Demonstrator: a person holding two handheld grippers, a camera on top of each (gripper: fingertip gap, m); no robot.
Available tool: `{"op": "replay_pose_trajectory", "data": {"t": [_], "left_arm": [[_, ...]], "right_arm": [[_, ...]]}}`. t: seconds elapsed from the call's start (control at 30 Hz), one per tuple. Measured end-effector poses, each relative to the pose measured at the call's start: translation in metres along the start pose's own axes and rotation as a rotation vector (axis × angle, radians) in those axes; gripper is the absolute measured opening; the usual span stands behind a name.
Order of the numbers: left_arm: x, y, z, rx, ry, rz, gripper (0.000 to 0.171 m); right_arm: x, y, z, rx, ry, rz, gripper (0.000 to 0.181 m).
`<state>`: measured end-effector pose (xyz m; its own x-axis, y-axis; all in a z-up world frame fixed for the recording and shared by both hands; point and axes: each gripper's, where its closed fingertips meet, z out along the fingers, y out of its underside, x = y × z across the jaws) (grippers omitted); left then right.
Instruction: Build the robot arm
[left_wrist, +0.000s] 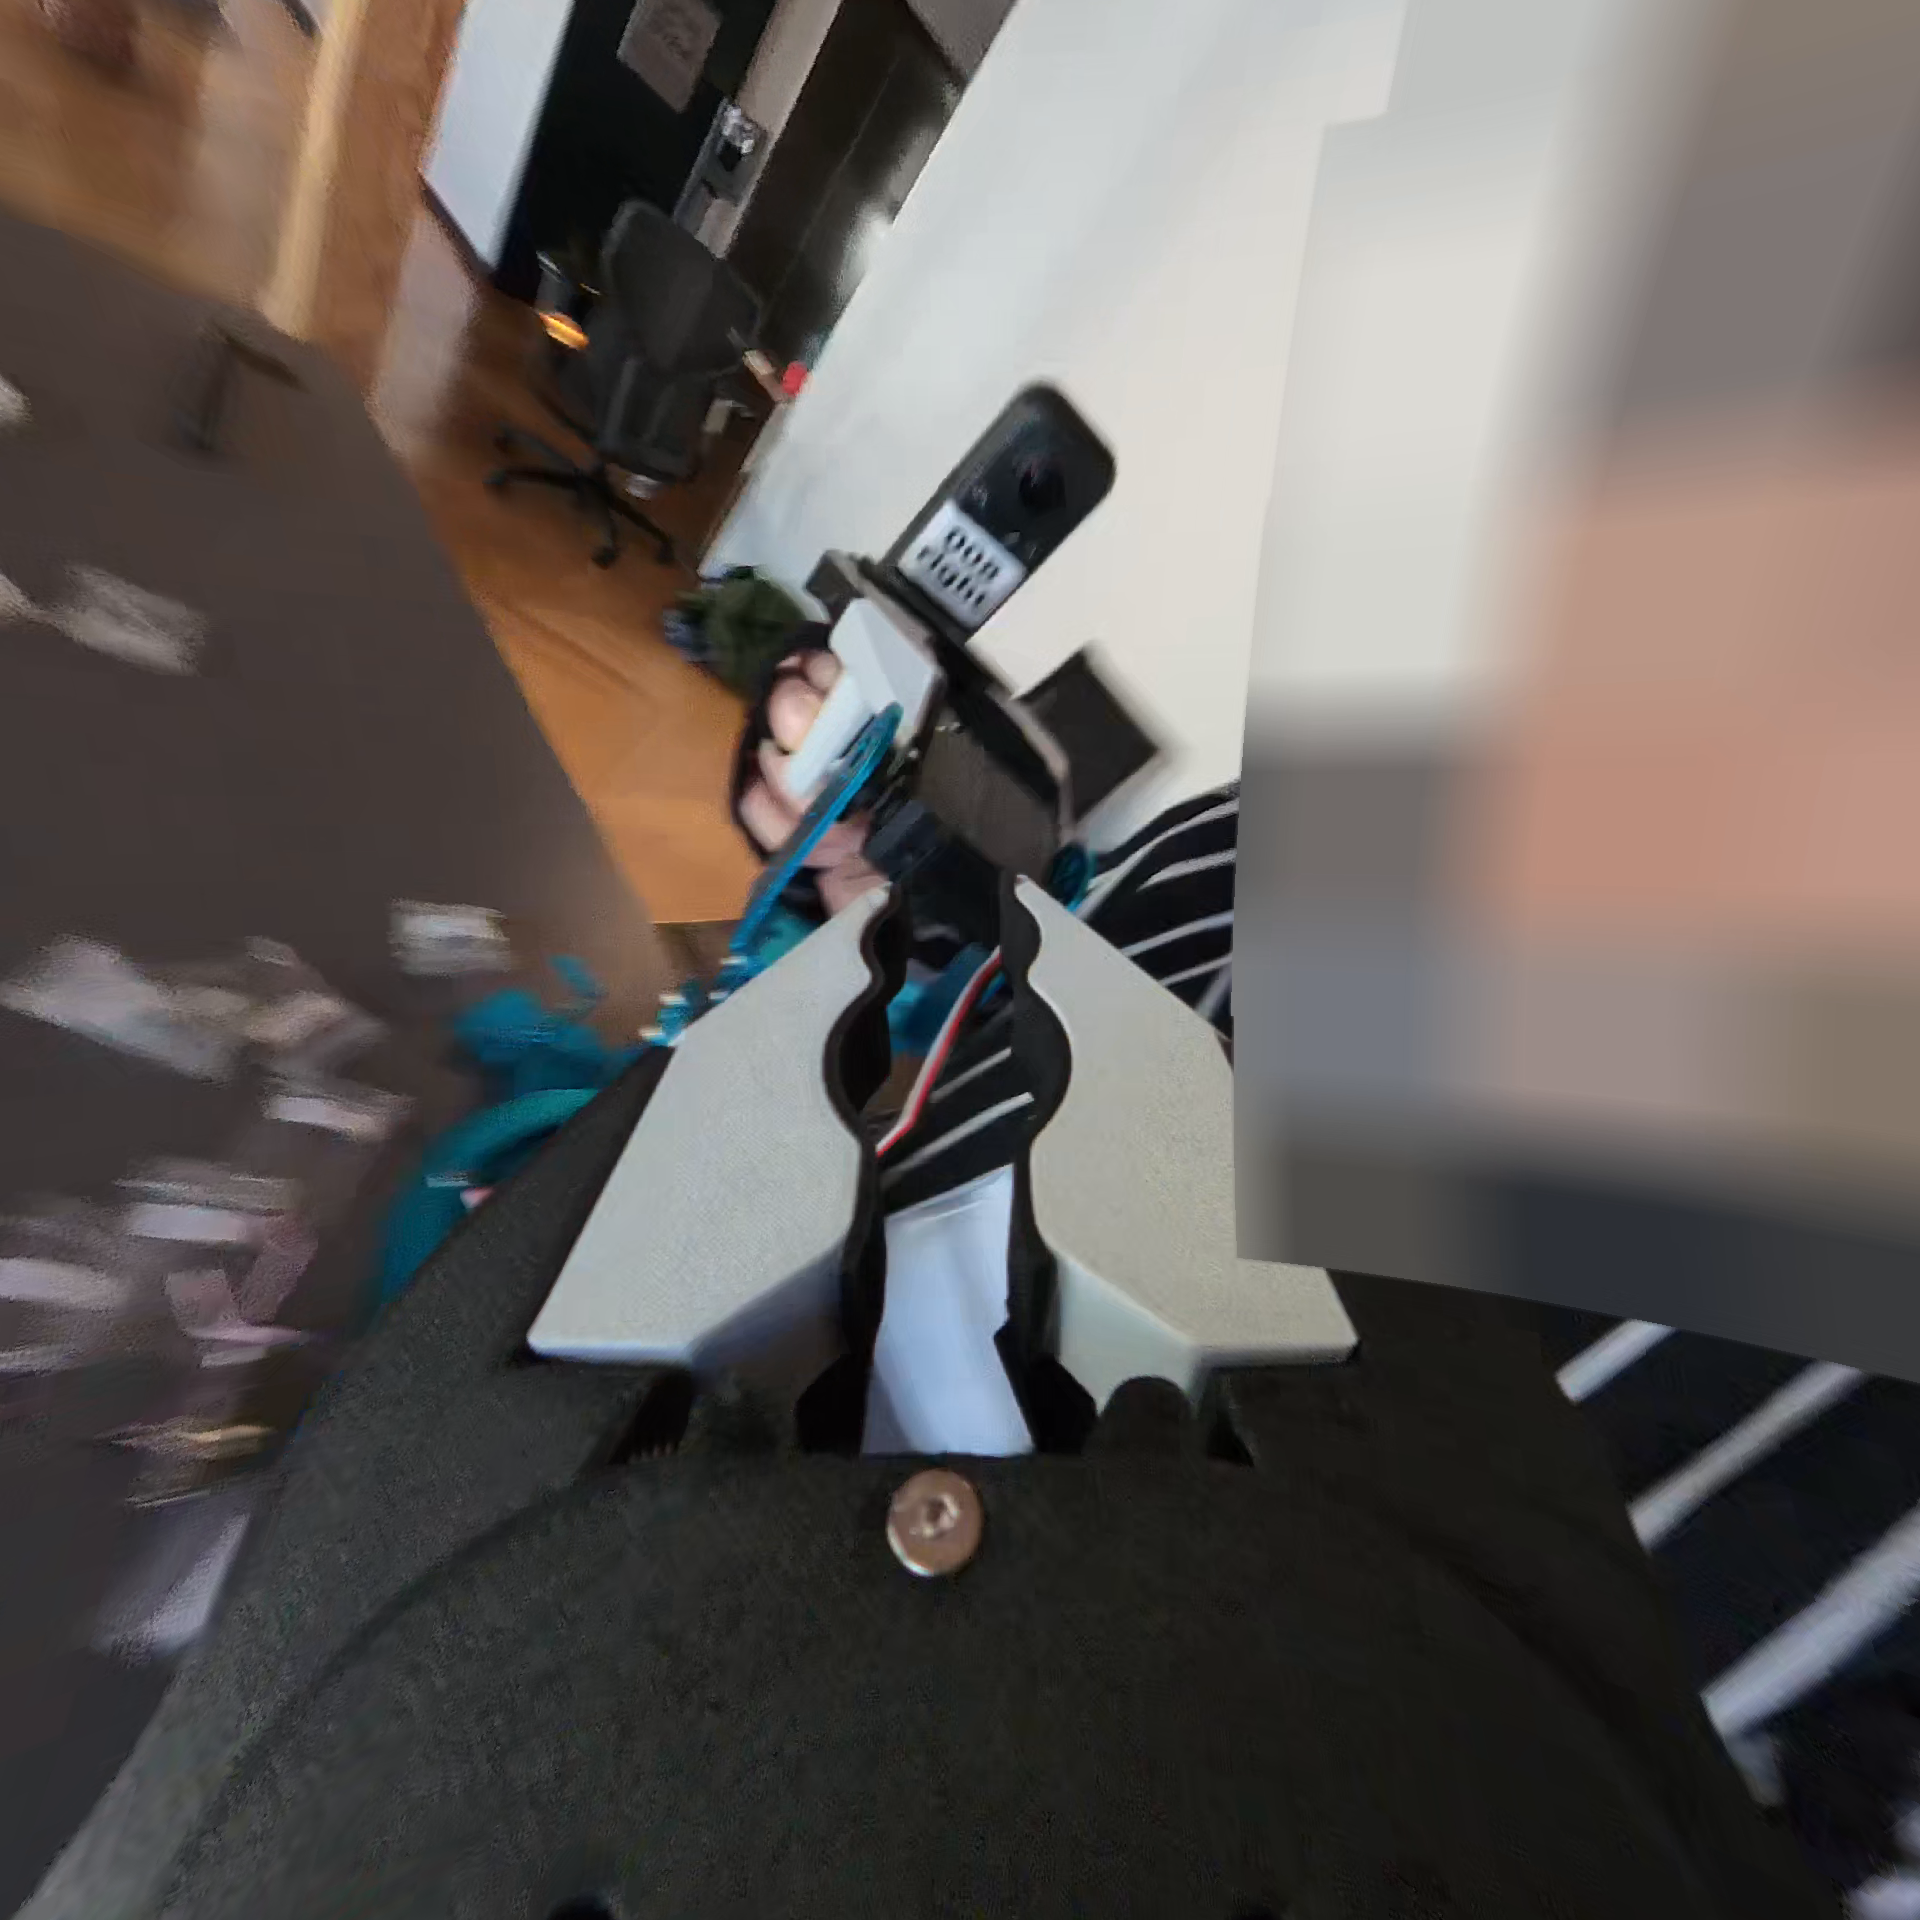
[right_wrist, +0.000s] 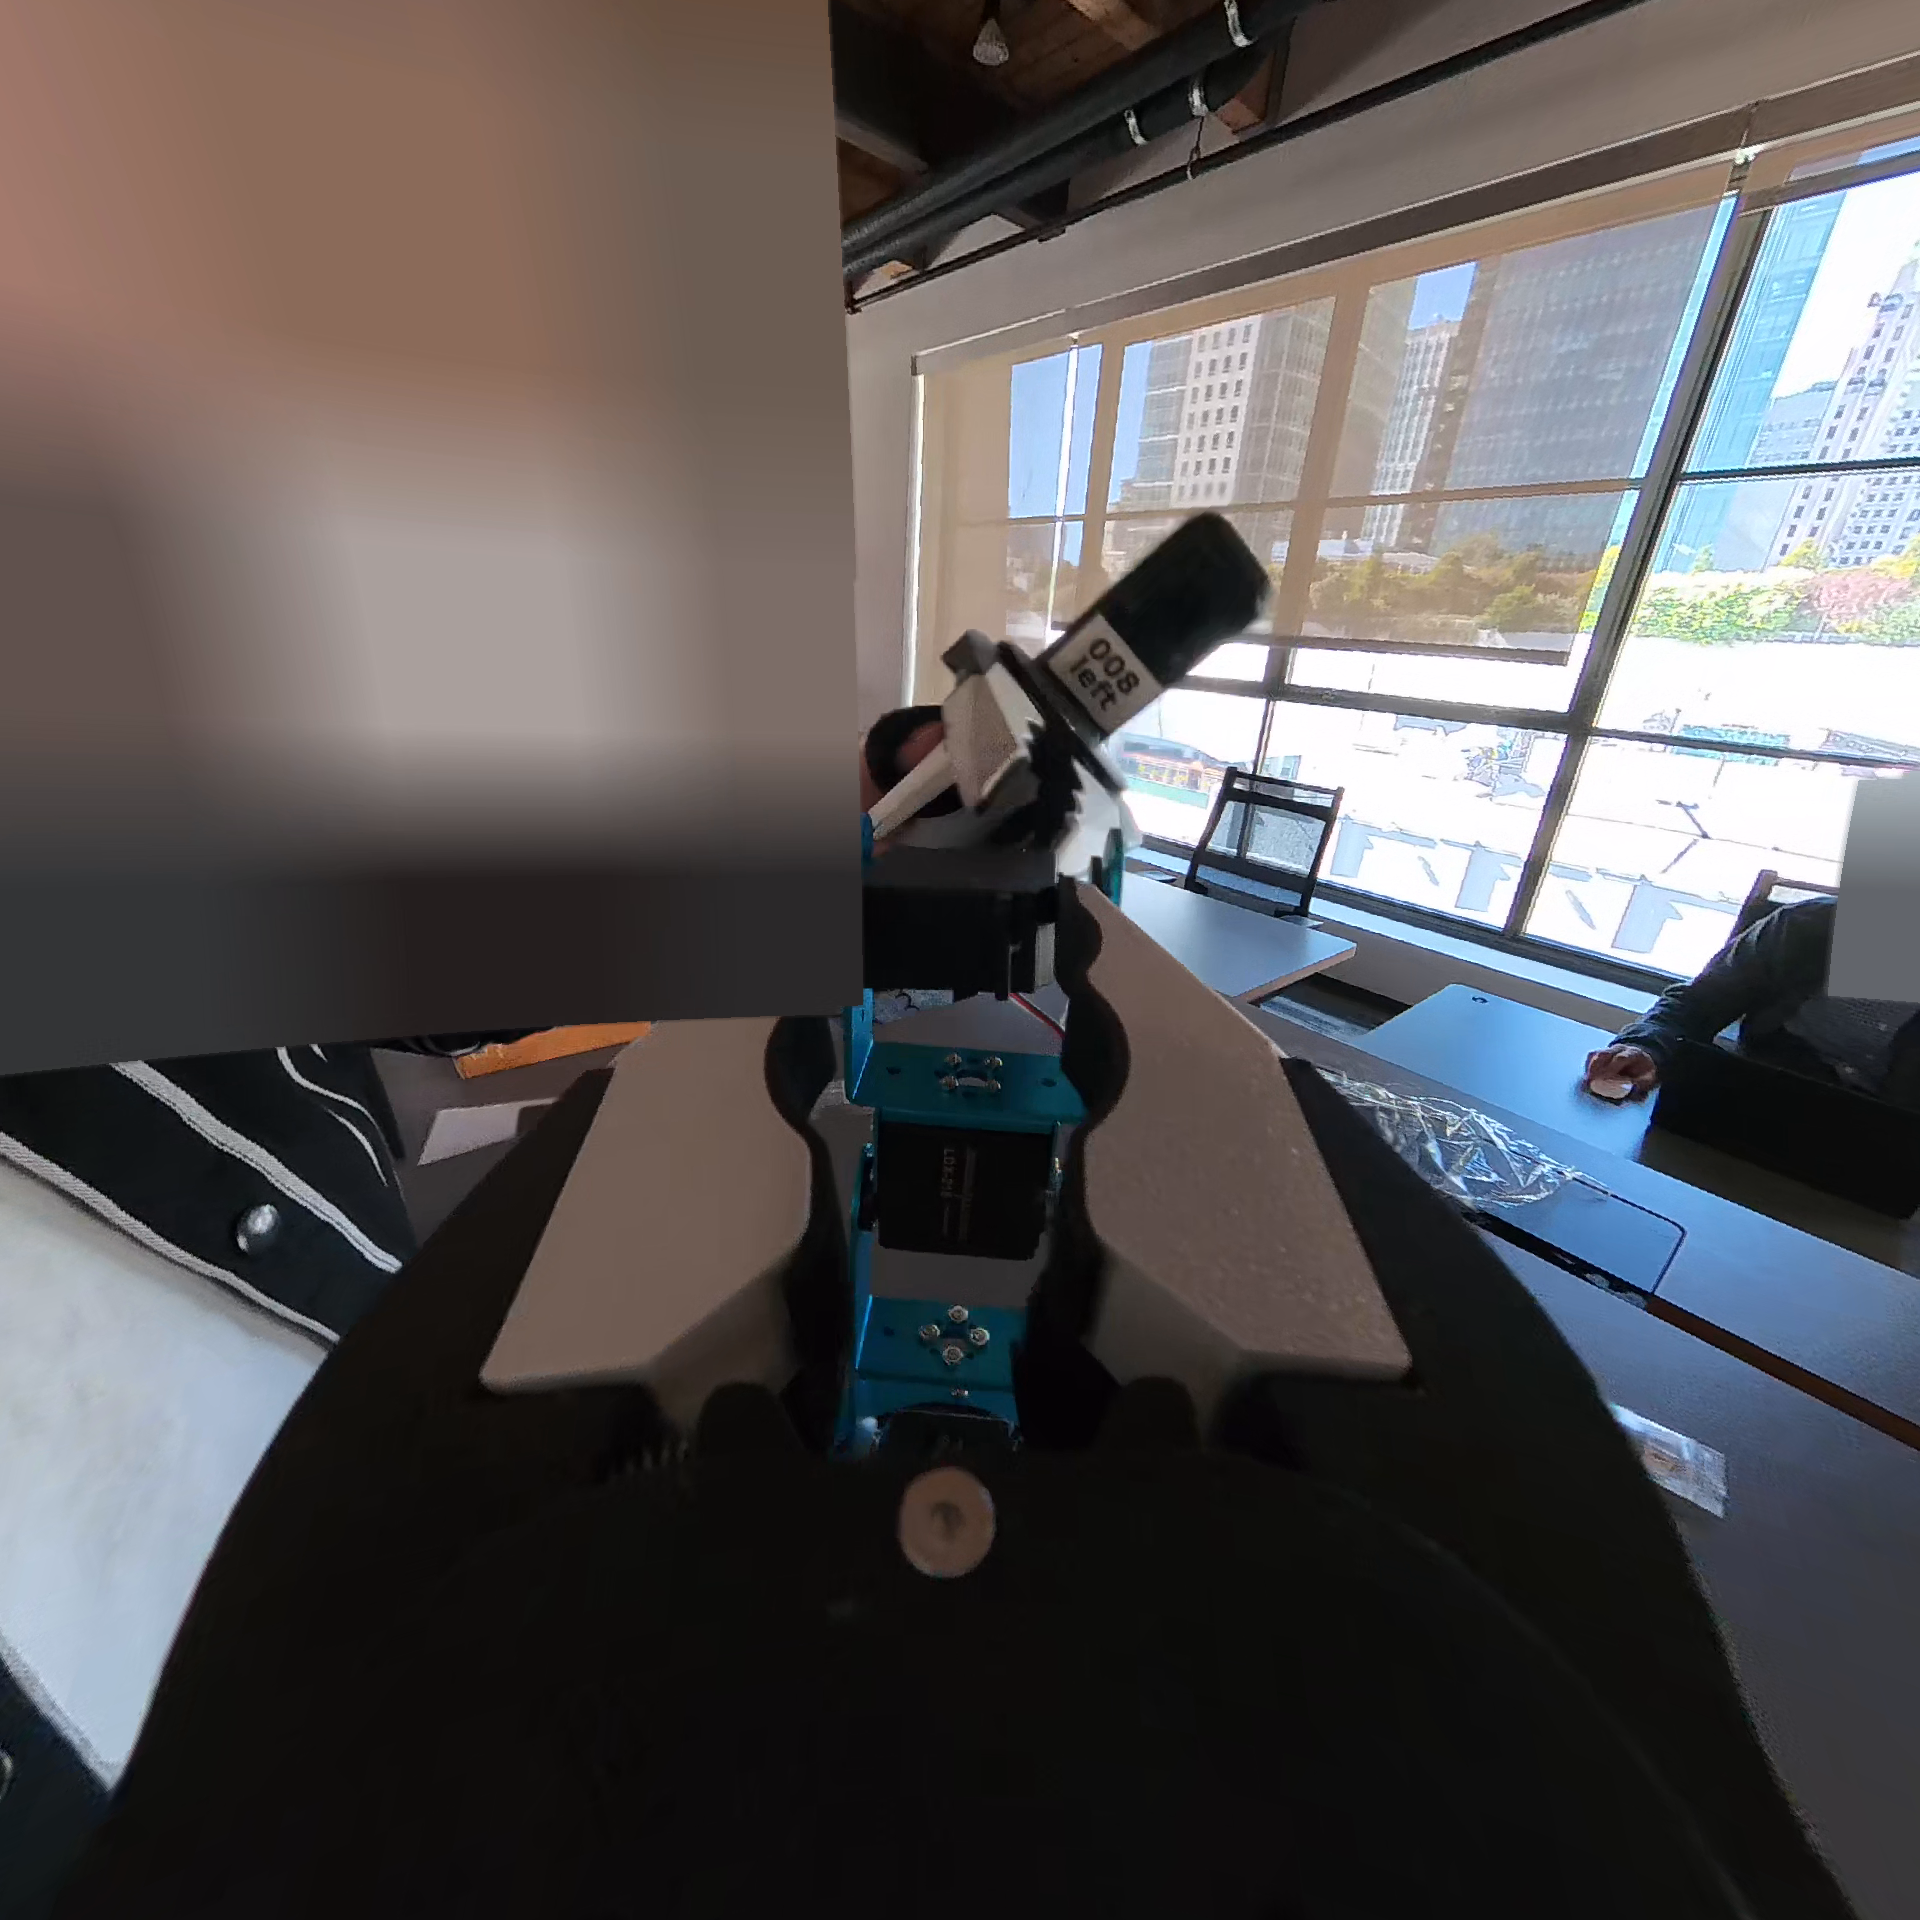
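Left claw: we see the left gripper (left_wrist: 954, 899) with its grey fingers (left_wrist: 748, 1153) parted by a narrow wavy gap. Whether the tips pinch the black part just beyond them, we cannot tell.
Through the gap: red, white and black wires (left_wrist: 935, 1049) and a black jacket with white stripes (left_wrist: 1174, 873).
Right claw: the right gripper (right_wrist: 935, 971) has one finger on each side of a blue-bracket servo chain (right_wrist: 961, 1081). We cannot tell whether the pads press it or only flank it.
Servo chain: it stands upright between the right fingers, a black servo (right_wrist: 956, 1184) in the middle and blue brackets with small bolts above and below.
Writing: the servo bears faint small print. The black camera on the far left gripper carries a white sticker (right_wrist: 1103, 670) with black print.
Holder: a hand (left_wrist: 800, 748) grips the far right gripper's handle, just beside a blue bracket (left_wrist: 831, 790).
Room, left wrist view: a black office chair (left_wrist: 634, 353) on a wooden floor (left_wrist: 582, 644), blurred.
Room, right wrist view: tall windows (right_wrist: 1455, 520) facing towers, a dark table (right_wrist: 1766, 1538) with crinkled clear wrap (right_wrist: 1455, 1132), and another person's hand (right_wrist: 1616, 1070) resting on it.
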<state>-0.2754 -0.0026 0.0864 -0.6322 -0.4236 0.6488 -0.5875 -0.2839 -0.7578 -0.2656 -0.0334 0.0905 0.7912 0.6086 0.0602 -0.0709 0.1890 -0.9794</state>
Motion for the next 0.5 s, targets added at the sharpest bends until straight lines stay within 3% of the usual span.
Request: {"op": "replay_pose_trajectory", "data": {"t": [0.03,0.07,0.1,0.17,0.27,0.5], "left_arm": [[-0.005,0.003,-0.003,-0.031,-0.077,0.153,0.018],[-0.014,0.005,-0.007,-0.054,-0.183,0.304,0.022],[-0.018,0.004,-0.009,-0.068,-0.263,0.434,0.014],[-0.011,0.003,-0.005,-0.071,-0.299,0.603,0.003],[-0.015,0.002,0.002,-0.102,-0.335,0.627,0.008],[-0.01,0.006,0.016,-0.062,-0.207,0.615,0.003]], "right_arm": [[0.0,0.0,0.0,0.009,-0.004,0.014,0.039],[0.0,-0.001,0.0,0.015,-0.008,0.026,0.039],[0.0,0.0,0.0,0.018,-0.011,0.032,0.039],[0.001,0.0,0.0,0.015,-0.013,0.032,0.04],[0.0,0.001,0.0,0.002,-0.004,0.007,0.04],[0.0,0.0,-0.002,0.019,-0.013,0.003,0.039]]}}
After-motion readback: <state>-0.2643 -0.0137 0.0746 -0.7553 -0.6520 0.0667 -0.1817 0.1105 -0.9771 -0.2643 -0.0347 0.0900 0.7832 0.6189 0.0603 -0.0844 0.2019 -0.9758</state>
